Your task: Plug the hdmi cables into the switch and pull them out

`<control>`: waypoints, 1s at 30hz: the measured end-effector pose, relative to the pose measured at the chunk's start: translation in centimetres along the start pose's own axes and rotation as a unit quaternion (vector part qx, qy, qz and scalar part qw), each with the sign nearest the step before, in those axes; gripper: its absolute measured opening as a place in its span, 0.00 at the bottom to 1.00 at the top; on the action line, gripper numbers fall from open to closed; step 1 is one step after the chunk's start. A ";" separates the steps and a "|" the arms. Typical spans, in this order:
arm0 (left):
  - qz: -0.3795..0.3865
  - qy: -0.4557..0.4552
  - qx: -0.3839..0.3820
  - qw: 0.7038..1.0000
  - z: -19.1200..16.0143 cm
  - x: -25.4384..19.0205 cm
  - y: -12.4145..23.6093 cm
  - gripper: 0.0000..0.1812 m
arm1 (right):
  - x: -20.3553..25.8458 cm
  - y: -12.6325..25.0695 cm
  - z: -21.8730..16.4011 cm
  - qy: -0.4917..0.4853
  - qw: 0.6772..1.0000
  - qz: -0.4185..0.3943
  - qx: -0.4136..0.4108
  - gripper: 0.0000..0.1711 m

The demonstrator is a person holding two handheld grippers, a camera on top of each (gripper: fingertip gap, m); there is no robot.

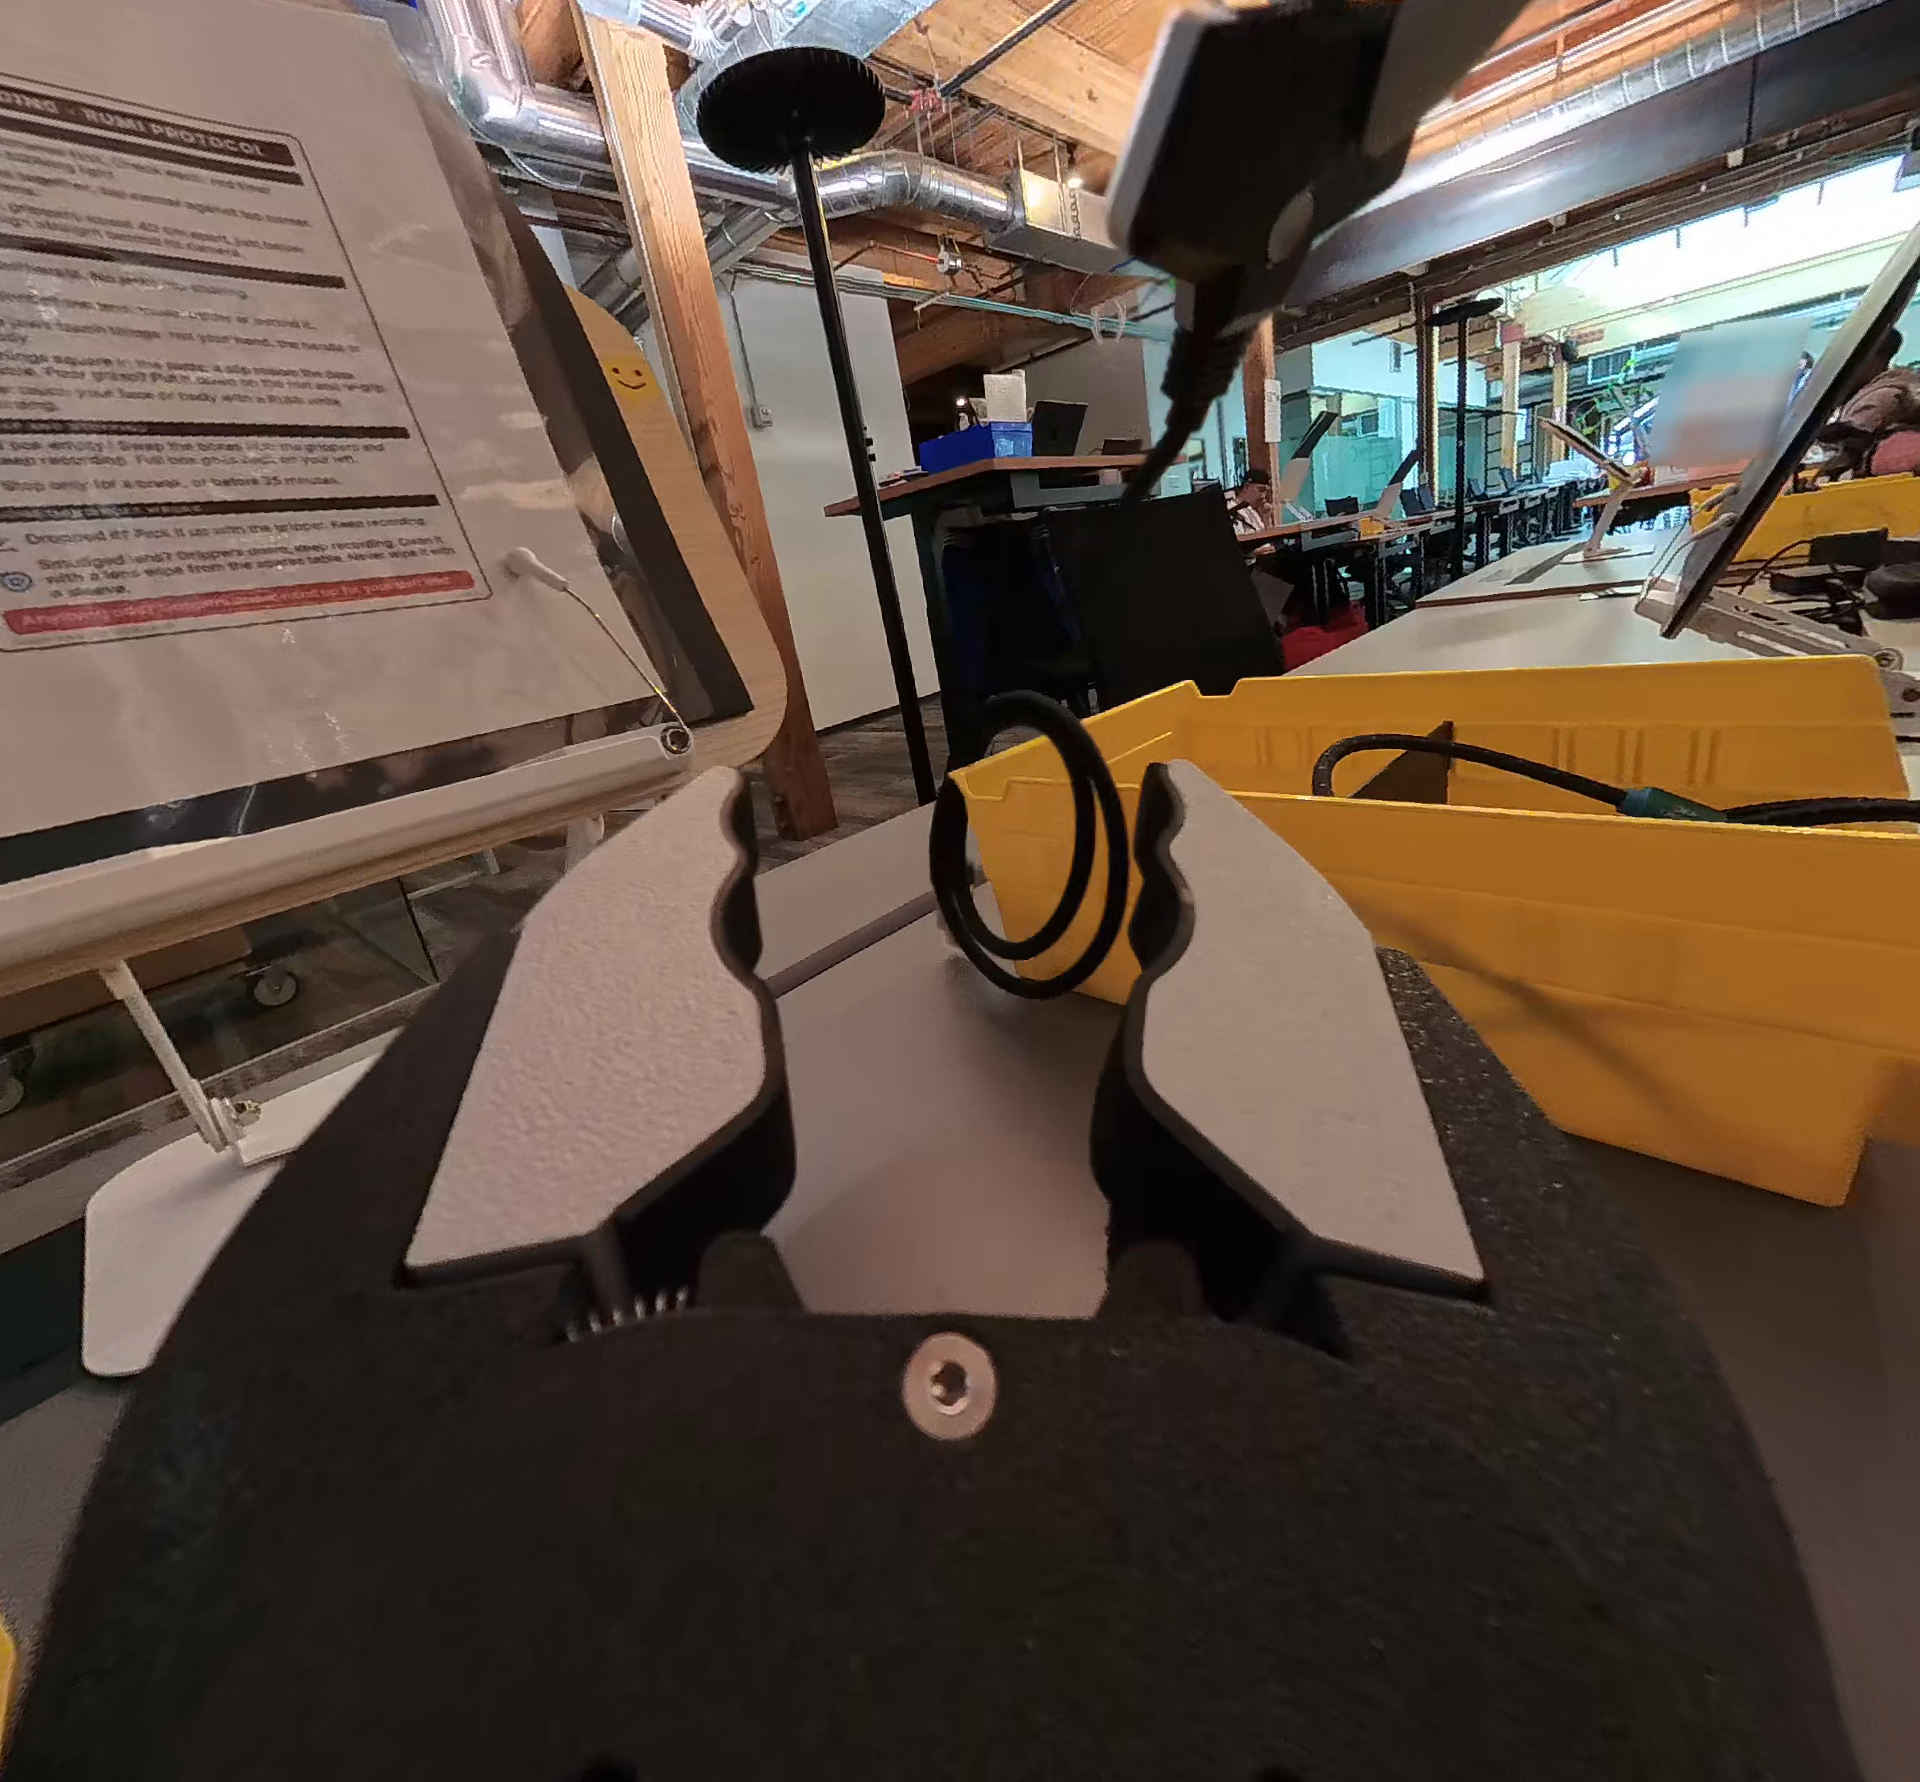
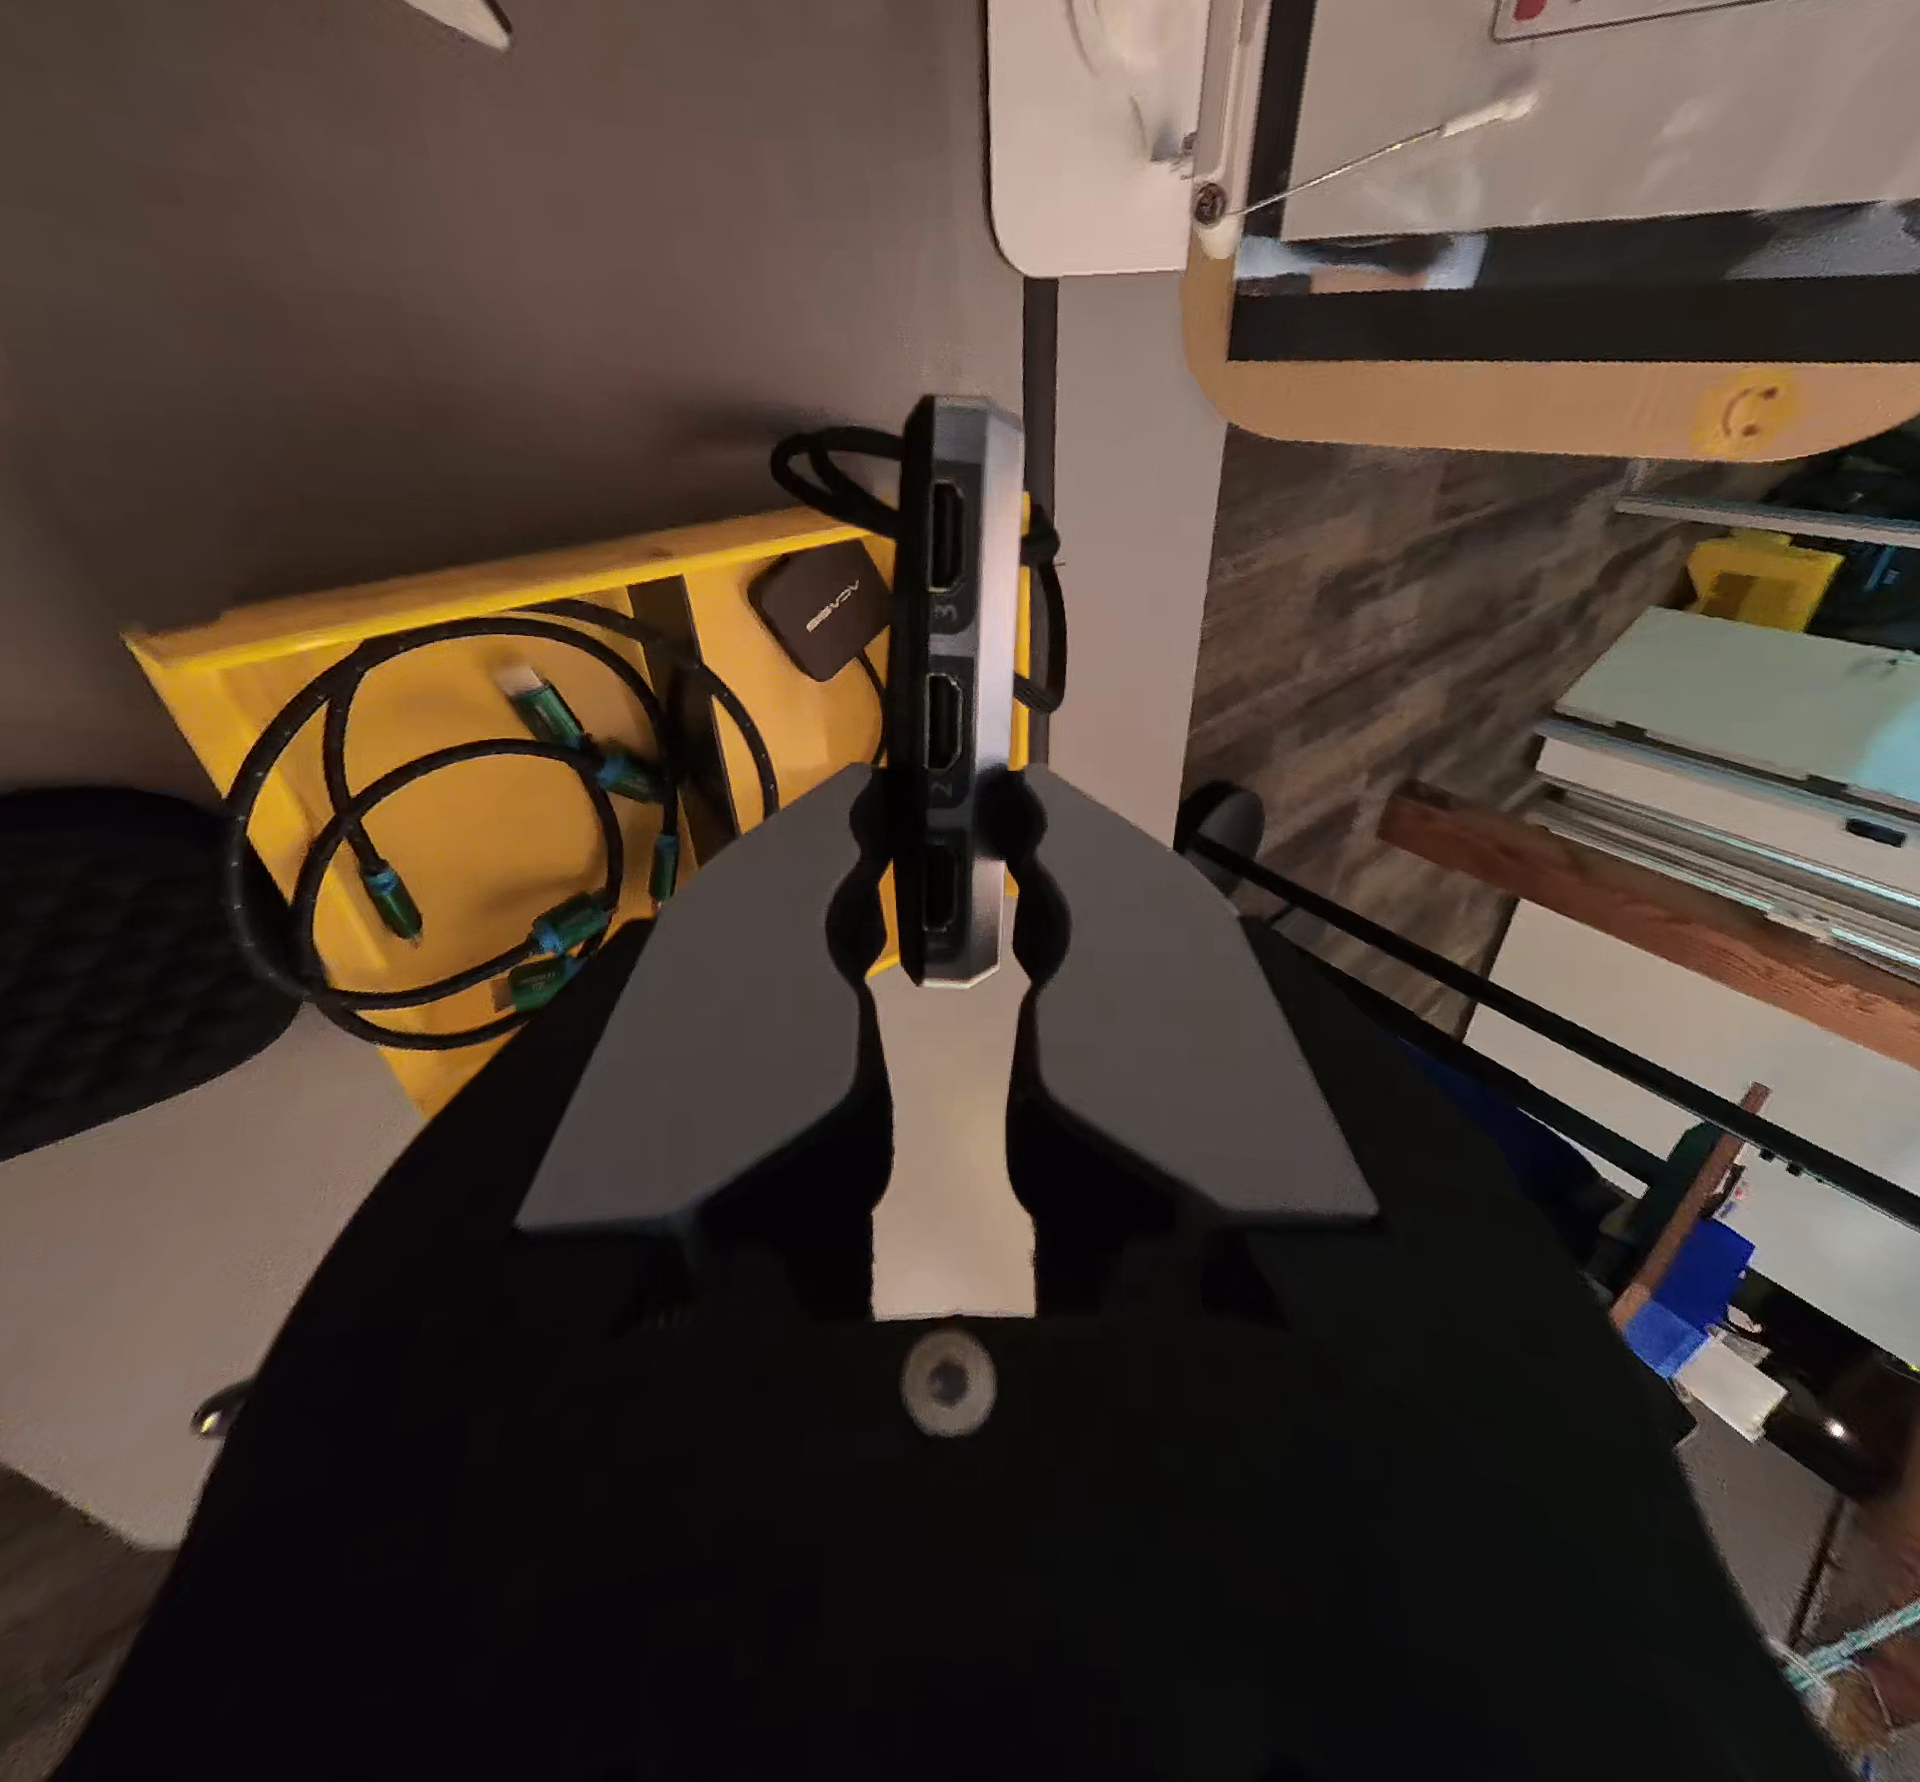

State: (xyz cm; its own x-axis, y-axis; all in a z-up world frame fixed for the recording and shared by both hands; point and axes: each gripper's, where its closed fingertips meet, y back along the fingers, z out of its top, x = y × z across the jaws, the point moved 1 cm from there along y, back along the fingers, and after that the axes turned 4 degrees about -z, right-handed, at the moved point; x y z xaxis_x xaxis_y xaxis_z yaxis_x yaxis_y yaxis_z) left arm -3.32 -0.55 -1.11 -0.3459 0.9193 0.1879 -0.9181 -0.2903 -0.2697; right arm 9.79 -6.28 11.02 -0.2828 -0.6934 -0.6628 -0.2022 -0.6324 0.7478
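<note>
My right gripper (image 2: 943, 802) is shut on the grey HDMI switch (image 2: 951, 683) and holds it in the air above the yellow bin (image 2: 312, 652), its three empty ports facing the camera. The switch (image 1: 1236, 143) also shows high in the left wrist view, held by the right gripper, with its black lead hanging down. Black braided HDMI cables (image 2: 457, 828) with green plugs lie coiled in the bin. One cable (image 1: 1538, 776) shows inside the bin (image 1: 1507, 963) in the left wrist view. My left gripper (image 1: 945, 818) is open and empty, low over the grey table.
A tilted board holding a printed sheet (image 1: 239, 444) stands at the left on a white base (image 2: 1081, 122). A black cable loop (image 1: 1029, 849) hangs over the bin's near corner. A small black box (image 2: 821, 615) lies in the bin. A black lamp pole (image 1: 831, 361) stands behind. Left tips to right tips: about 20 cm.
</note>
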 end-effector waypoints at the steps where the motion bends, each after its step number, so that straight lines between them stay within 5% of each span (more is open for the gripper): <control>1: 0.002 0.002 0.000 1.000 0.0 0.1 0.0 0.38 | -0.2 -0.2 0.0 -0.008 1.000 -0.015 -0.010 0.13; 13: 0.019 0.005 0.015 1.000 -0.8 1.2 0.1 0.36 | -8.8 6.4 2.5 -0.059 0.990 -0.114 -0.051 0.12; 24: 0.022 0.003 0.017 1.000 -0.9 1.2 0.1 0.35 | -8.9 3.0 10.7 0.032 0.985 -0.150 -0.075 0.12; 30: 0.034 0.014 0.008 0.999 -0.6 1.9 0.4 0.35 | -9.8 4.1 12.0 0.023 0.985 -0.148 -0.090 0.13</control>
State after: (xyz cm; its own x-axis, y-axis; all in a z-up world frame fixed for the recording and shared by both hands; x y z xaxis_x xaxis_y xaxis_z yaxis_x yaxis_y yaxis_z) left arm -4.26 1.23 -1.46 -0.4013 0.9047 0.1428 -0.8963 -0.3558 -0.2648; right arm 0.48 2.08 21.04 -0.1928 -0.4813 -0.8551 -0.0995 -0.8574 0.5050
